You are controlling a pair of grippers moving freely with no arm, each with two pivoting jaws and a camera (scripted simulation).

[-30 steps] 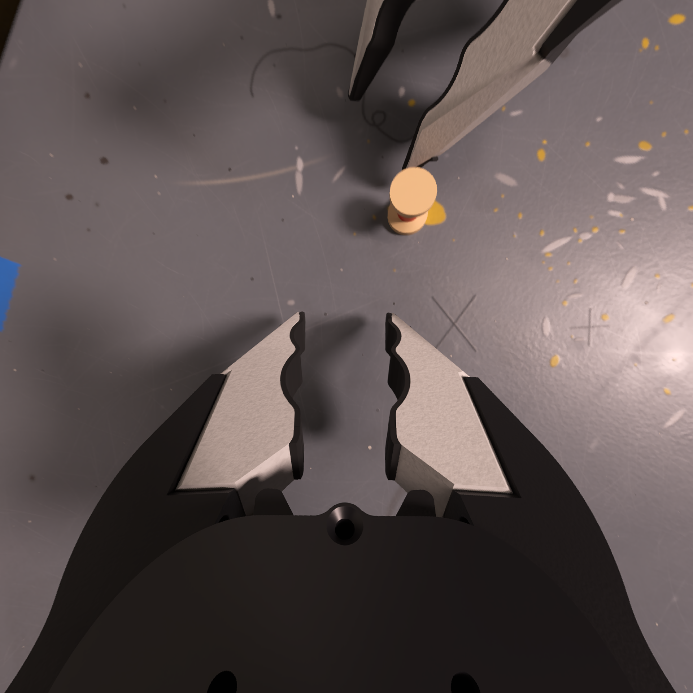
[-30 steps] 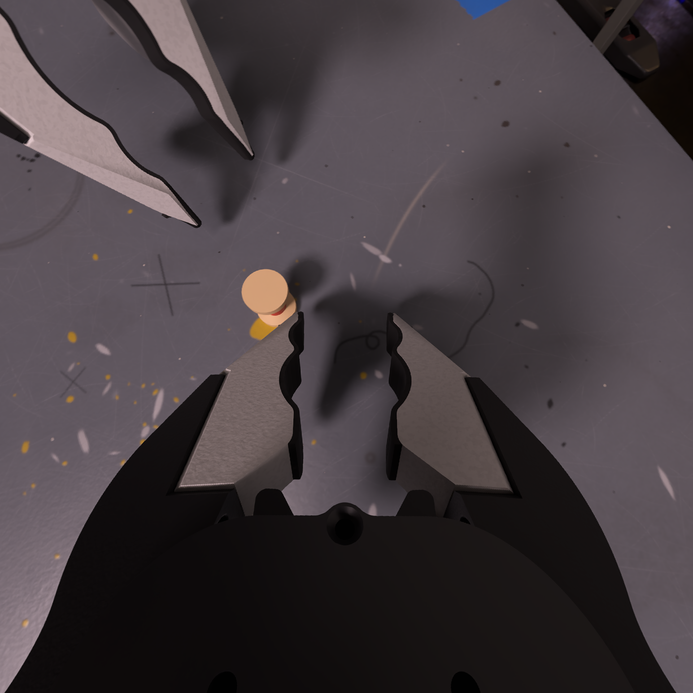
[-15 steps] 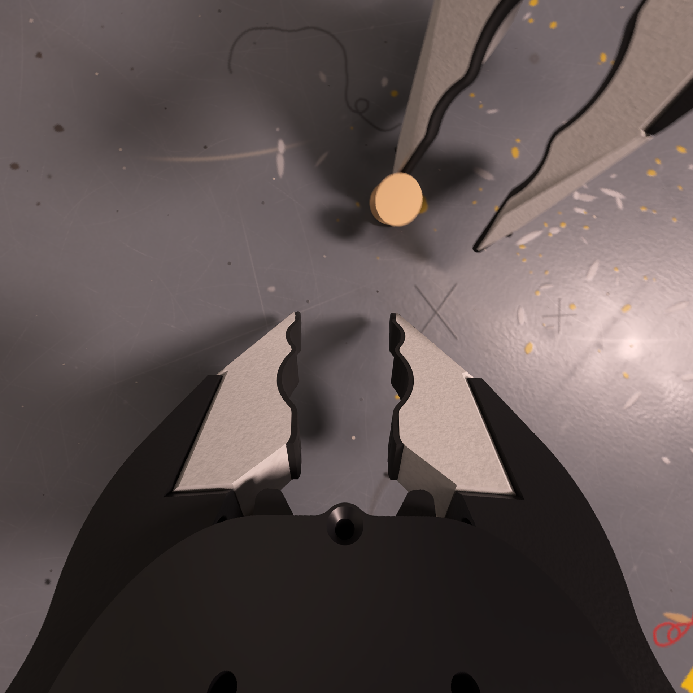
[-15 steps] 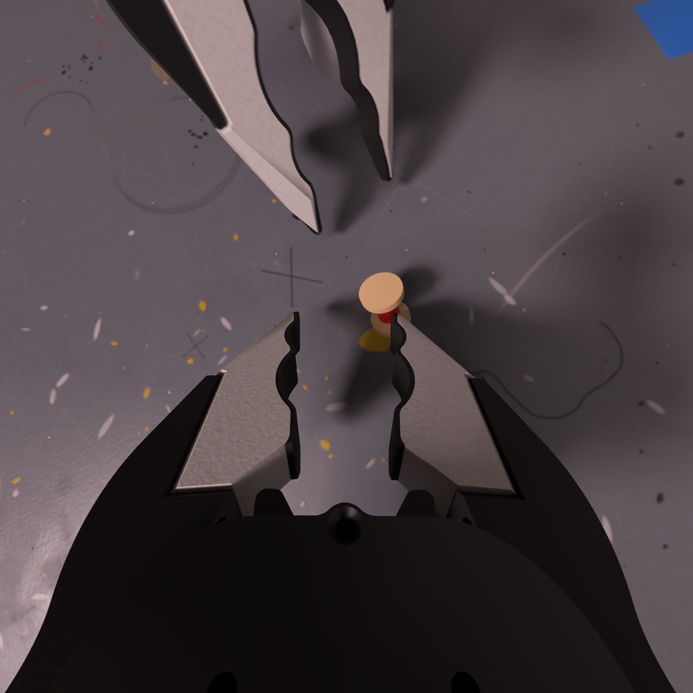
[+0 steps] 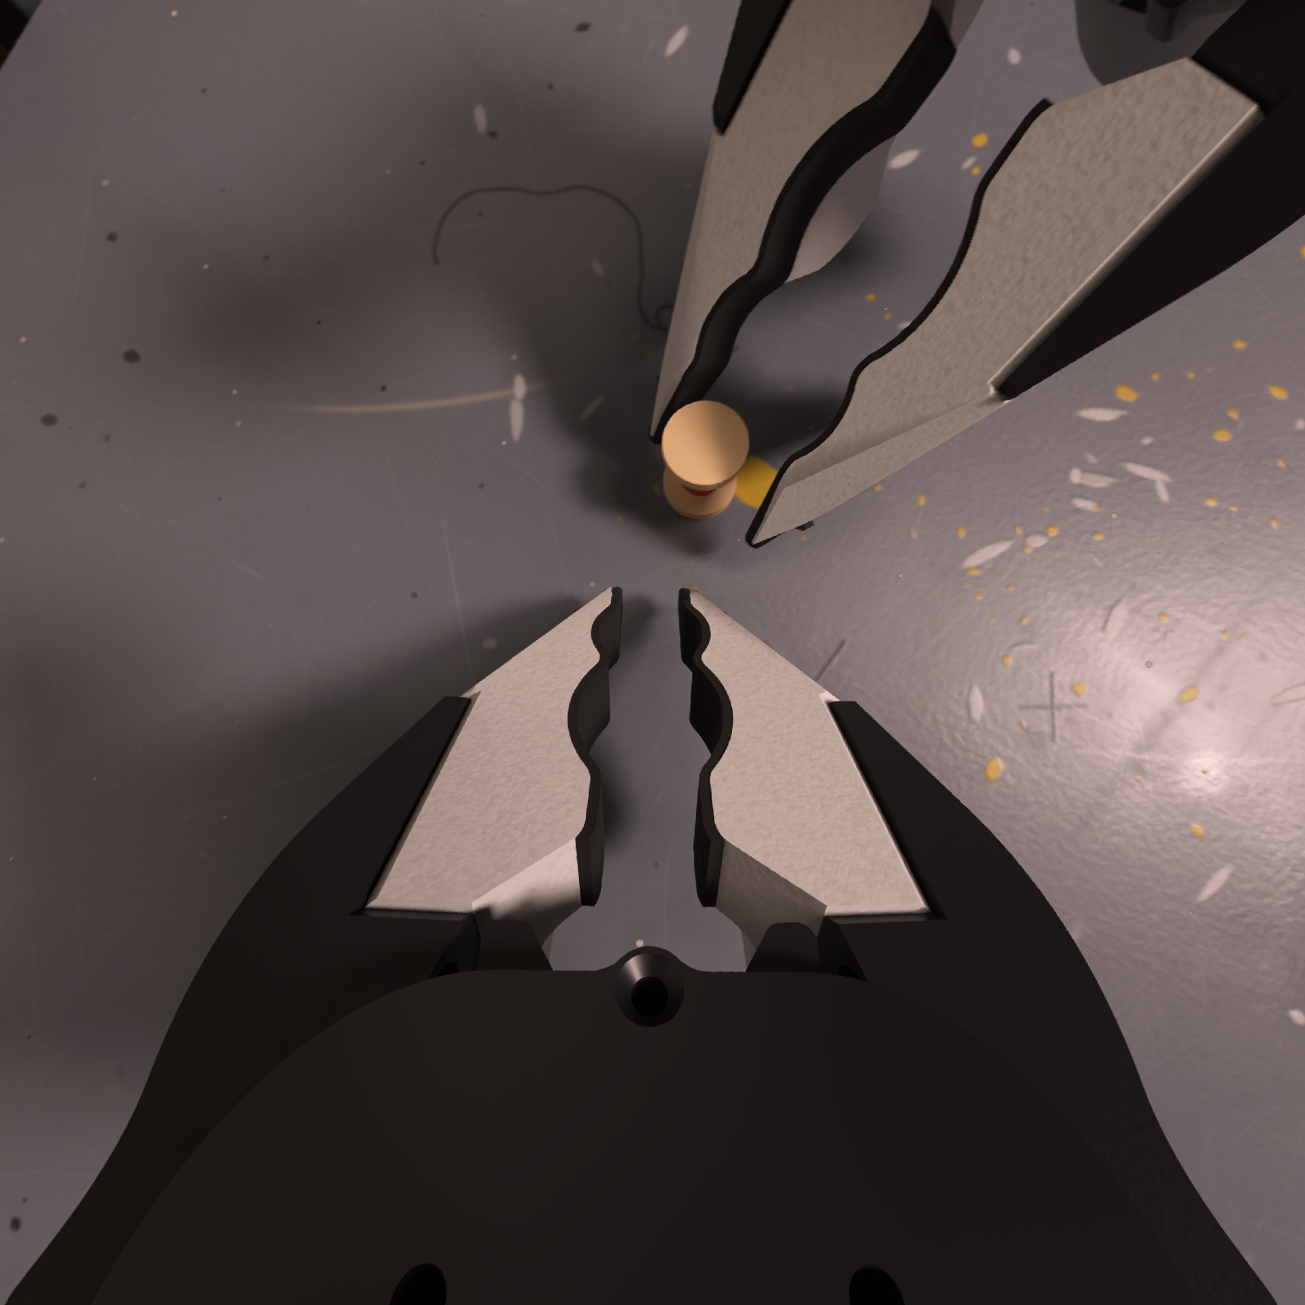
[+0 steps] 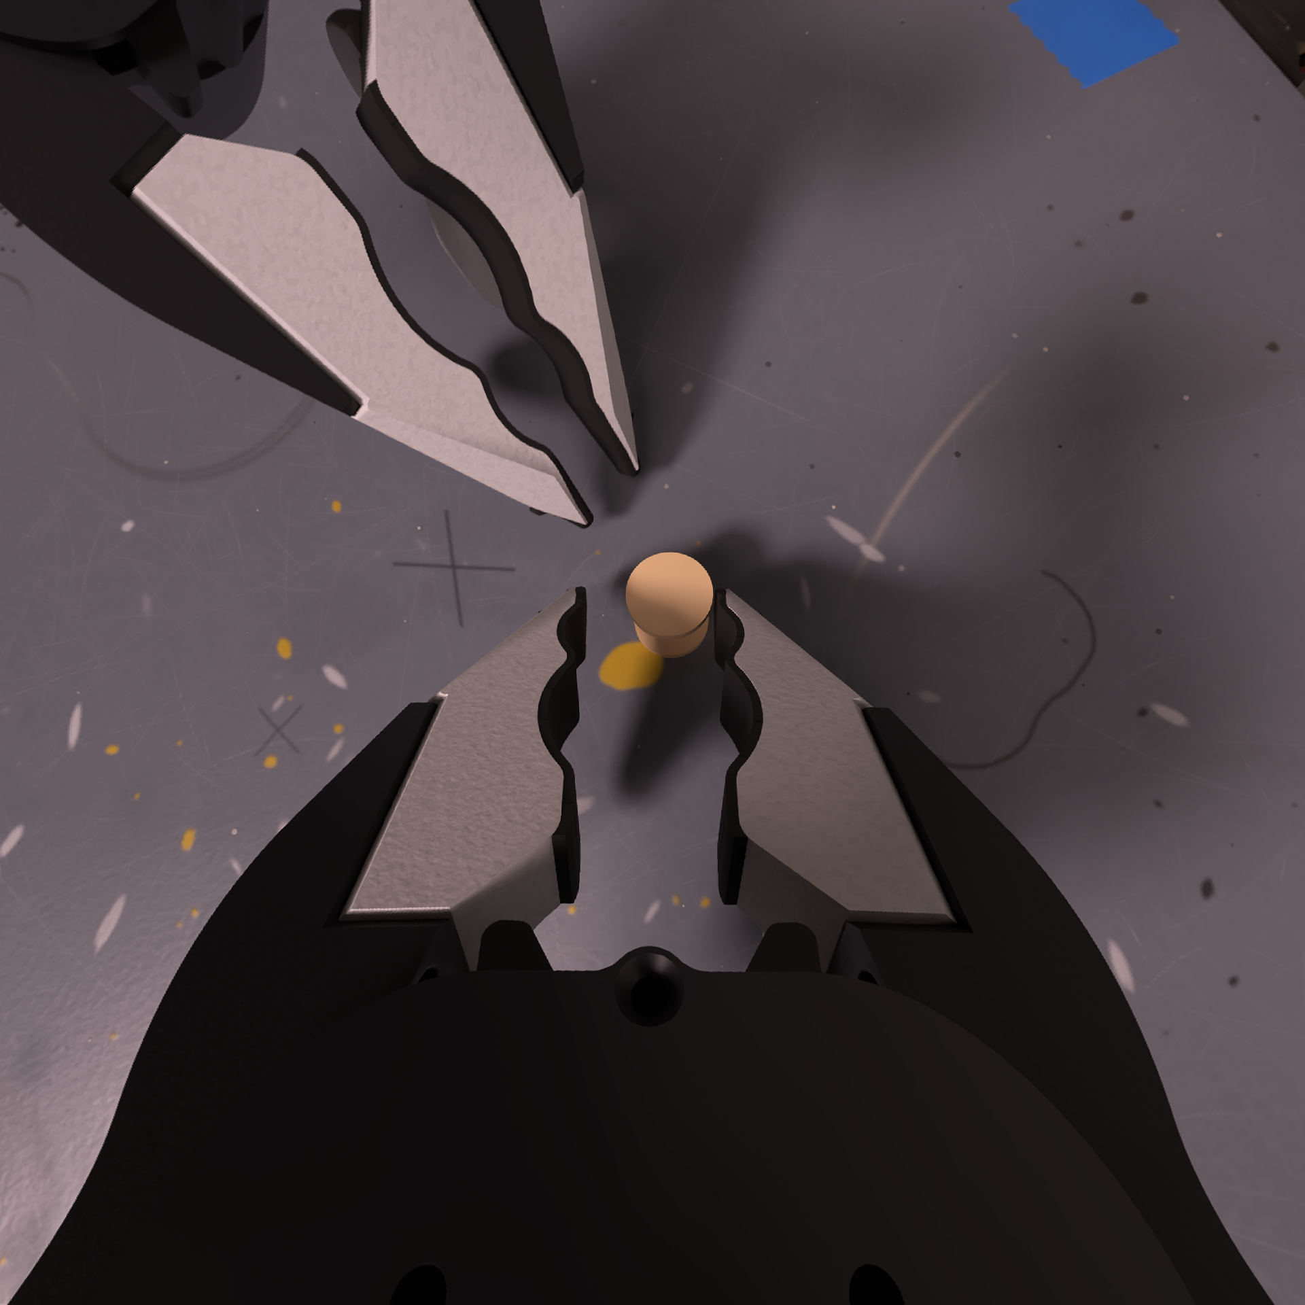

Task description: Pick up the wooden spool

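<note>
Right gripper (image 6: 650,600) is hanging released around the wooden spool (image 6: 669,606), one fingertip on either side and neither clamping it. Standing upright on the grey table (image 6: 988,494), the spool is sitting just beside a yellow spot (image 6: 628,665). Left gripper (image 5: 650,599) is hovering near the spool, narrowly parted and holding nothing.

Grey table (image 5: 296,537), scuffed and flecked with yellow and white paint spots, bore pencilled crosses (image 6: 452,568) and a thin dark squiggle (image 5: 537,212). Blue tape (image 6: 1091,35) lay at its far edge. A bright glare (image 5: 1200,763) marked overhead light.
</note>
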